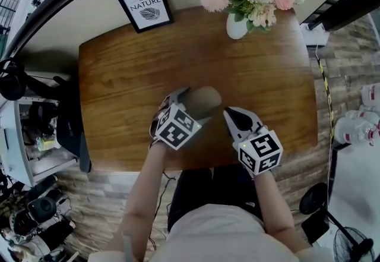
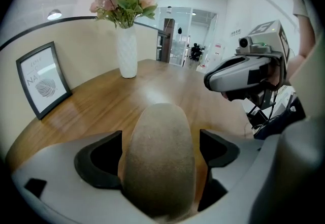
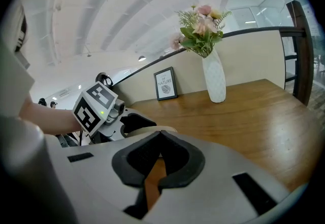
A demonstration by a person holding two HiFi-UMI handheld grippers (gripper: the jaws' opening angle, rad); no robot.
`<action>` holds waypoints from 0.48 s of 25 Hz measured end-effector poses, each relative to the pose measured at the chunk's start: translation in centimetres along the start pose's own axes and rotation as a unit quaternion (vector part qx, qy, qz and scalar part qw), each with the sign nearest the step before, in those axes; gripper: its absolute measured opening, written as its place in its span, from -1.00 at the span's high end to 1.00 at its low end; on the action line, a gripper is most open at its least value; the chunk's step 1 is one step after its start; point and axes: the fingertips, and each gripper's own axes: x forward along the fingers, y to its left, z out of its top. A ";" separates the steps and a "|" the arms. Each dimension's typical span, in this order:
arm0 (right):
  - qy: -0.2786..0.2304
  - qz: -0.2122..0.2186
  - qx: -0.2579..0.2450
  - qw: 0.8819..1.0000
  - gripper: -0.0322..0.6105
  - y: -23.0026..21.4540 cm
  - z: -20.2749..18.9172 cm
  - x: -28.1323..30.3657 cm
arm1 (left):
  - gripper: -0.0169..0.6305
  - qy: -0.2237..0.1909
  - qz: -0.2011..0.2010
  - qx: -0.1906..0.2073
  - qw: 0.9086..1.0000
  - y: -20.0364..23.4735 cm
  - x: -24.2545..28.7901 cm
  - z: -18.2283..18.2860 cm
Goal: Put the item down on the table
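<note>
A tan, rounded, felt-like item (image 1: 203, 100) lies lengthwise between the jaws of my left gripper (image 1: 191, 105) over the wooden table (image 1: 130, 82). In the left gripper view the item (image 2: 160, 162) fills the space between the black pads (image 2: 99, 159), with thin strips of table showing at both its sides, so the pads do not press on it. My right gripper (image 1: 229, 114) is just to the right of the item, near the table's front edge. Its jaws (image 3: 161, 135) meet at the tips with nothing between them. It also shows in the left gripper view as the right gripper (image 2: 238, 73).
A white vase of flowers (image 1: 237, 24) and a framed print (image 1: 144, 4) stand along the table's far edge. Shelves with gear (image 1: 35, 136) are on the left, and bottles (image 1: 356, 127) and a fan (image 1: 356, 246) on the floor to the right.
</note>
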 end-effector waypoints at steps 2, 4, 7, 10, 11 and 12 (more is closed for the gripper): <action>-0.002 0.004 -0.008 1.000 0.87 0.2 0.5 0.0 | -0.53 -0.013 0.005 -0.008 1.000 0.0 -0.8 0.5; -0.003 0.010 -0.015 1.000 0.87 0.5 1.0 0.1 | -0.53 -0.032 0.013 -0.024 0.999 0.1 -1.8 1.1; -0.007 0.016 -0.025 1.000 0.87 1.0 2.1 0.1 | -0.42 -0.067 0.025 -0.046 0.996 0.3 -3.6 2.6; -0.017 0.019 -0.035 0.999 0.87 1.5 3.5 0.0 | -0.25 -0.109 0.034 -0.063 0.991 0.3 -5.6 4.3; -0.020 0.021 -0.037 0.999 0.87 1.8 4.0 -0.1 | -0.21 -0.126 0.039 -0.070 0.989 0.3 -6.4 4.9; -0.025 0.024 -0.038 0.999 0.87 2.0 4.6 -0.3 | -0.12 -0.144 0.044 -0.079 0.985 0.4 -7.2 5.6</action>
